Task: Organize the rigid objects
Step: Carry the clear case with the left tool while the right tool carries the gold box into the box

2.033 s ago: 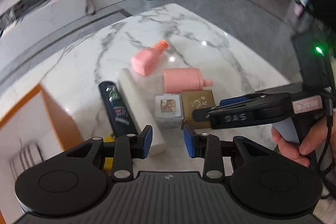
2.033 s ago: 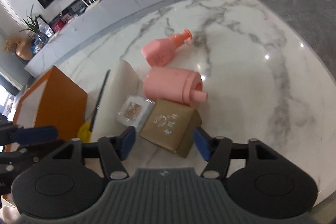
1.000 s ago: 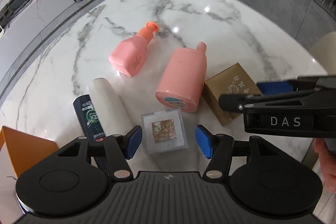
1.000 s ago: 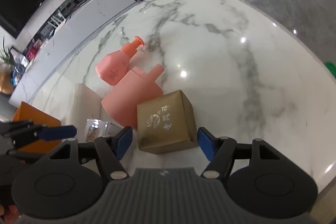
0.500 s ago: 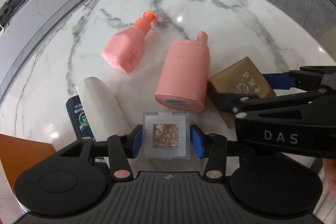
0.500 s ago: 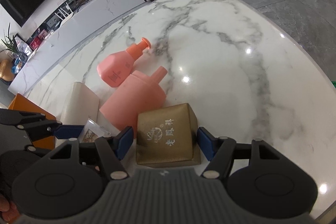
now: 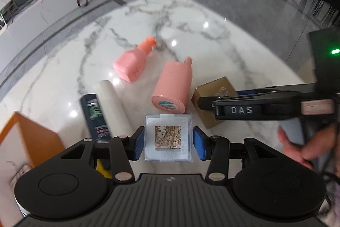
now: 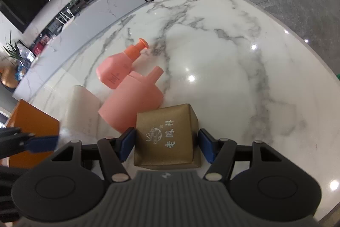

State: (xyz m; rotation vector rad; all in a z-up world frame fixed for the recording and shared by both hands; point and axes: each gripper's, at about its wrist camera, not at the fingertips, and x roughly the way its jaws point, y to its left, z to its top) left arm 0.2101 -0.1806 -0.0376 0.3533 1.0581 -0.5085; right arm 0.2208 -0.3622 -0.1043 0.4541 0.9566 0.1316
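My left gripper (image 7: 168, 142) held the clear square case (image 7: 168, 137) by its two side edges, blue pads pressed on, the case lifted off the marble table (image 7: 212, 52); the jaws had just been closing on it and stood about half open. My right gripper (image 8: 166, 143) straddled the gold box (image 8: 167, 135), jaws just closing; the near-left pad looked to touch the box, a gap showed at the other pad, so no firm grip. The box sat on the table, just beside the large pink bottle (image 7: 173, 86) lying on its side. Behind that lay the pink pump bottle (image 7: 132, 64). Left of the case lay a cream roll (image 7: 112, 103) and a dark tube (image 7: 95, 116), touching side by side. An orange box (image 7: 27, 139) stood at the far left.
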